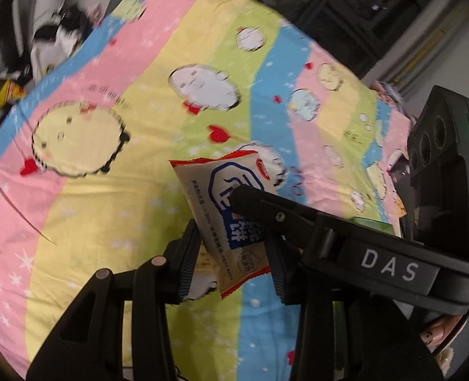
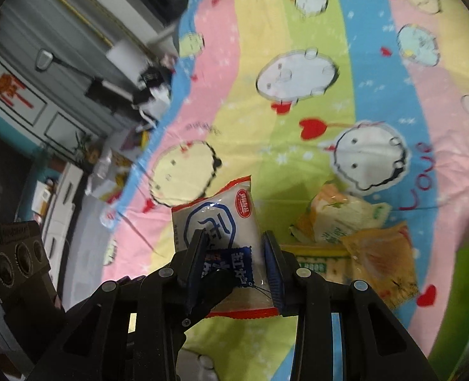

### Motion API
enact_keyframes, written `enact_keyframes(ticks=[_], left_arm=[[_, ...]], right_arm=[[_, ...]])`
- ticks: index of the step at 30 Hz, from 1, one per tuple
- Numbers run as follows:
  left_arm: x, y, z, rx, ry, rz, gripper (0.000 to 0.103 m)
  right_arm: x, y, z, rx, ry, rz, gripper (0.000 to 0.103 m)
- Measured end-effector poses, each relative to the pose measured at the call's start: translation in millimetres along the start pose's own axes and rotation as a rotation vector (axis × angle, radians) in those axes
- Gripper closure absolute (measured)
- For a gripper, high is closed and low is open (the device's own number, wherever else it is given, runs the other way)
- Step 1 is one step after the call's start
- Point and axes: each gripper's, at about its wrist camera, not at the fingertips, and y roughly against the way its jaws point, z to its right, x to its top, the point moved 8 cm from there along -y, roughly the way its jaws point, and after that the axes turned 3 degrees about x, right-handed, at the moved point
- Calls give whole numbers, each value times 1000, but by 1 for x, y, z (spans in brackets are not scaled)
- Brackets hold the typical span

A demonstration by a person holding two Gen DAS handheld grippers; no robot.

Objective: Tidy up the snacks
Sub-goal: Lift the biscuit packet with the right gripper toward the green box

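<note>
A white snack packet with blue print and red edges [image 1: 234, 219] [image 2: 225, 222] hangs above the striped cartoon bedsheet [image 1: 107, 190]. In the left wrist view it sits between my left gripper's [image 1: 233, 250] pads, and the right gripper's finger [image 1: 266, 209] lies across it. In the right wrist view my right gripper [image 2: 231, 254] has the same packet between its pads, with the left gripper's fingertip [image 2: 218, 281] in front of it. Both grippers appear closed on the packet.
Several more snack packets lie on the sheet [image 2: 393, 63] at the right: a pale green-orange one [image 2: 339, 219], an orange one [image 2: 380, 263] and a flat yellow-green one [image 2: 314, 260]. The bed's edge runs along the left, with clutter [image 2: 113, 171] on the floor beyond.
</note>
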Motion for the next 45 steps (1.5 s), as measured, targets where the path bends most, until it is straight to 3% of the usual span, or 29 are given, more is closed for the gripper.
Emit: enact_keyframes(ticks=[11, 21, 33, 45], left_arm=[[-15, 45, 81, -82, -189, 71, 63], [-39, 40, 153, -159, -339, 51, 64], [-57, 3, 214, -222, -447, -26, 66], [-79, -43, 246, -277, -447, -158, 68]], right_arm=[[-17, 98, 10, -36, -49, 208, 64], [-41, 161, 60, -88, -159, 343, 64], [-60, 198, 125, -149, -298, 418, 64], [-77, 203, 186, -210, -449, 394, 64]])
